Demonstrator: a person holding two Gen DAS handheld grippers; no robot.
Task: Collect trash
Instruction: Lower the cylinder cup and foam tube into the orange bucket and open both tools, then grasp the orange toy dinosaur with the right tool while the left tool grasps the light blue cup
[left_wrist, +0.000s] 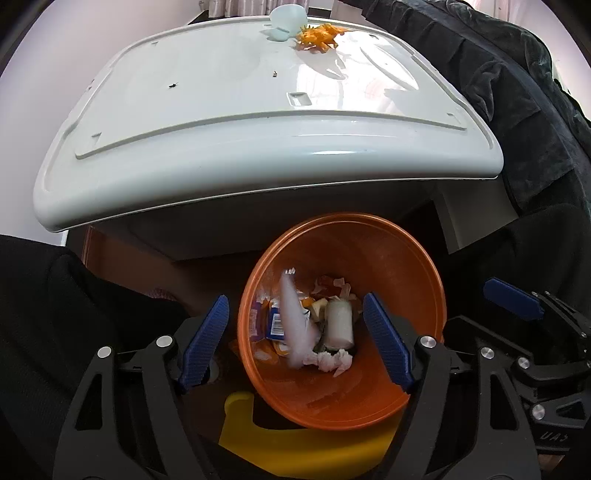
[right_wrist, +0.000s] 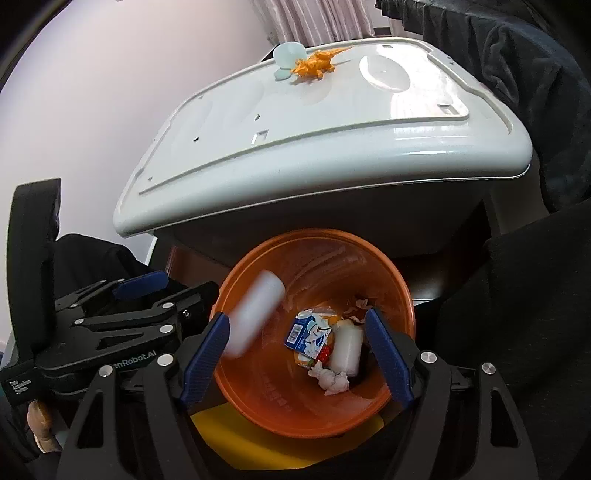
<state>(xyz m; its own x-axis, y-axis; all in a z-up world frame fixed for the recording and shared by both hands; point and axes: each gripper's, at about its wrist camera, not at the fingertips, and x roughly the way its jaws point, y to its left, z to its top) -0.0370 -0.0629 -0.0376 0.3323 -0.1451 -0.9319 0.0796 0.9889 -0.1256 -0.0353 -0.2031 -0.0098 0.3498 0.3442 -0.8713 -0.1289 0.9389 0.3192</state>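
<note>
An orange trash bin (left_wrist: 369, 402) (right_wrist: 258, 406) stands on the floor below both grippers. It holds a white bottle (left_wrist: 340, 325) (right_wrist: 347, 349), a blue-and-white carton (right_wrist: 308, 336) (left_wrist: 275, 325), crumpled tissue (left_wrist: 332, 360) (right_wrist: 332, 380) and other scraps. A blurred white piece (left_wrist: 295, 325) (right_wrist: 255, 312) is in mid-air inside the bin, free of both grippers. My left gripper (left_wrist: 295, 339) (right_wrist: 140, 284) is open and empty over the bin. My right gripper (right_wrist: 295, 354) (left_wrist: 513, 299) is open and empty over the bin.
A white plastic table (left_wrist: 221, 122) (right_wrist: 332, 122) stands behind the bin, with an orange toy lizard (left_wrist: 319, 35) (right_wrist: 314, 62) and a pale blue piece (left_wrist: 286, 20) (right_wrist: 288, 55) at its far edge. A yellow object (left_wrist: 288, 446) (right_wrist: 236, 439) lies under the bin. Dark cloth (left_wrist: 498, 74) hangs at right.
</note>
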